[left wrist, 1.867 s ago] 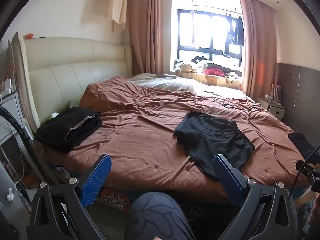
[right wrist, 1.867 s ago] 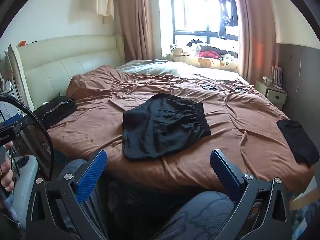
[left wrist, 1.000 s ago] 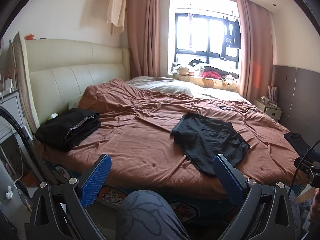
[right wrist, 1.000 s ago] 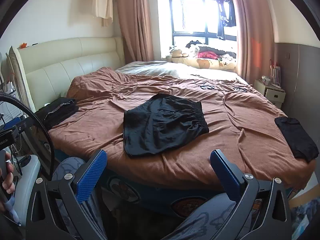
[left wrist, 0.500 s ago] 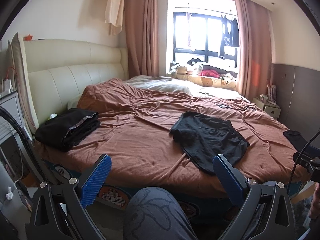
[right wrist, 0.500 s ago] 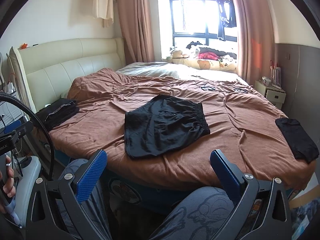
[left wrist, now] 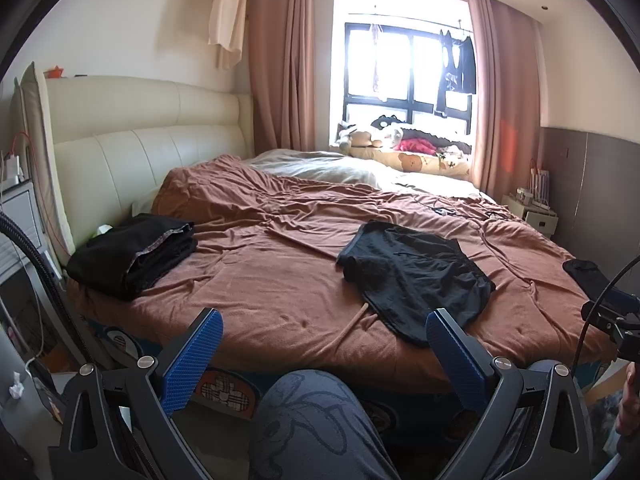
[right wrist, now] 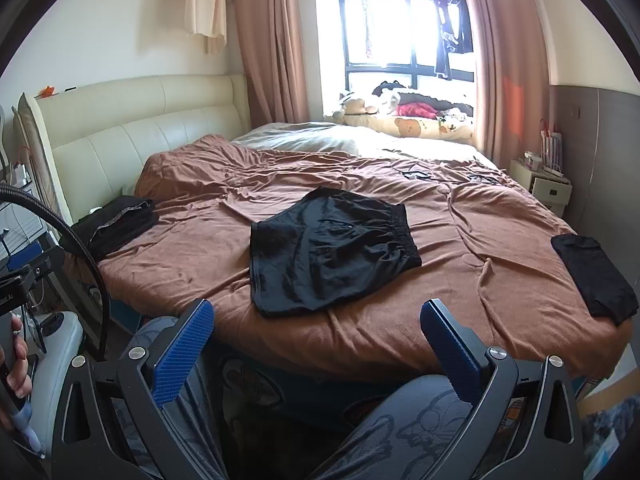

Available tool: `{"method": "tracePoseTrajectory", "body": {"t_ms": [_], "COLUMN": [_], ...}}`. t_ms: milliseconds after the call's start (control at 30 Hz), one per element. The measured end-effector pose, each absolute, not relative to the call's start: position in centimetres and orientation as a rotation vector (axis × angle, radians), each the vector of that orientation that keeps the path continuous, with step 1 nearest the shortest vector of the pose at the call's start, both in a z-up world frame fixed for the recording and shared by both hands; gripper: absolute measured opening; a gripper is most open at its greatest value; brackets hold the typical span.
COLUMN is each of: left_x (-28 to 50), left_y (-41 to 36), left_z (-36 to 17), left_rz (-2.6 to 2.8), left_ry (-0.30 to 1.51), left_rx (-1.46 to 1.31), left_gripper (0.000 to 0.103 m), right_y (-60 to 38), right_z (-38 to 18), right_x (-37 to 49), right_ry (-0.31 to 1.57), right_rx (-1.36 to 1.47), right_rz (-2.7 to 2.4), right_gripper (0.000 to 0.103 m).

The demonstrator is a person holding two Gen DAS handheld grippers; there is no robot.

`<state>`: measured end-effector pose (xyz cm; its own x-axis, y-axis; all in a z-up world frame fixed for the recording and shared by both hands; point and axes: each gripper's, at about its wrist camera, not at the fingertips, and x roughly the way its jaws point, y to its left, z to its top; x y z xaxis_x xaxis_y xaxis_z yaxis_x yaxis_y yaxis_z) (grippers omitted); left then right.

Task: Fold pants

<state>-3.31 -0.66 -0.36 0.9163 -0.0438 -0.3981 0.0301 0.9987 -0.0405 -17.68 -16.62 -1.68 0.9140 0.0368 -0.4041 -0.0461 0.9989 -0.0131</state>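
Note:
Black shorts [right wrist: 330,246] lie spread flat on the brown bedspread [right wrist: 460,240], near the bed's front edge; they also show in the left wrist view [left wrist: 412,272]. My left gripper [left wrist: 322,354] is open and empty, held off the bed in front of it, above my knee. My right gripper [right wrist: 316,340] is open and empty, also off the bed, just short of the shorts' near hem.
A folded pile of dark clothes [left wrist: 132,256] sits at the bed's left by the cream headboard [left wrist: 132,144]. A small folded black garment [right wrist: 592,276] lies at the bed's right edge. A bedside cabinet [right wrist: 540,188] stands at right. My knees [left wrist: 316,428] are below the grippers.
Both grippers have shifted slightly while staying open and off the bed. The shorts have not moved.

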Motion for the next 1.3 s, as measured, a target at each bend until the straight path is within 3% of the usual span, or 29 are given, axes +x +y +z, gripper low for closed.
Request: {"method": "tracePoseTrajectory", "body": {"t_ms": [1300], "left_x": [-1.7], "left_y": [-1.2], "left_z": [-0.5], "left_rz": [-0.075], "left_ry": [0.445], "left_rx": [-0.050], "left_gripper": [0.103], "right_y": [-17.2], "right_z": [-0.5], "right_x": [-16.6], "right_ry": [0.437], "right_rx": [0.044], "right_rz": [0.040], "right_gripper": [0.103]}}
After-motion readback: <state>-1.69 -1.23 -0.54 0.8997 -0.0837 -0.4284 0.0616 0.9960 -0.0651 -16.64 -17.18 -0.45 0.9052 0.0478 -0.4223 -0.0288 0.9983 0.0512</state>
